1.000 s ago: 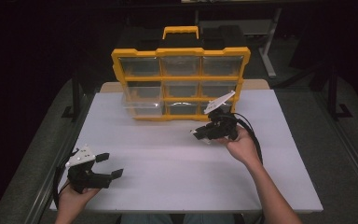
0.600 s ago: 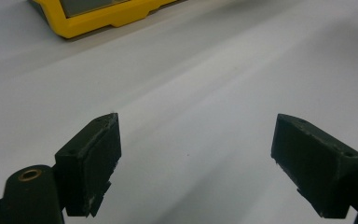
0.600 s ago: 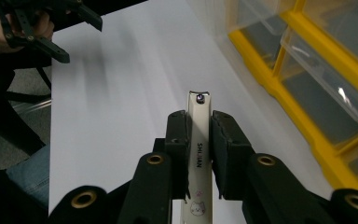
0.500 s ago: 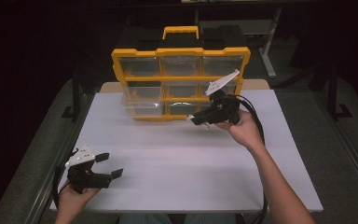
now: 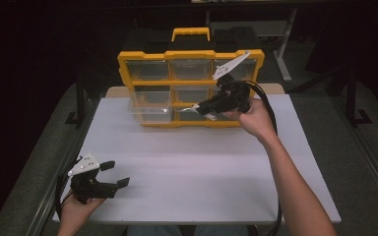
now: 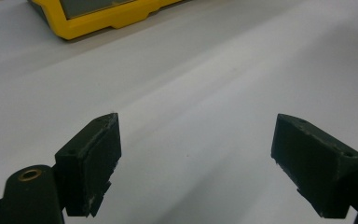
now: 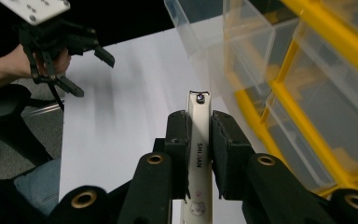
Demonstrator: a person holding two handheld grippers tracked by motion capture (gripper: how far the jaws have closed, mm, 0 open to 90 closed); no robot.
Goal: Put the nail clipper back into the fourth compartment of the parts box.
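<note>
At upper right of the high view, my right gripper (image 5: pixel 202 106) clamps a white nail clipper (image 7: pixel 199 140) before the yellow organizer (image 5: pixel 147 52); I should aim squarely at the protruding clear drawer (image 5: pixel 150 112), left gripper (image 5: pixel 113 174) agape above the desk (image 5: pixel 187 167).

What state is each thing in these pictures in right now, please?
Left gripper: open, empty, low over the table.
Right gripper: shut on the nail clipper, raised in front of the organizer.
Organizer: upright at the table's far edge.
Drawer: pulled partway out, bottom left.
</note>
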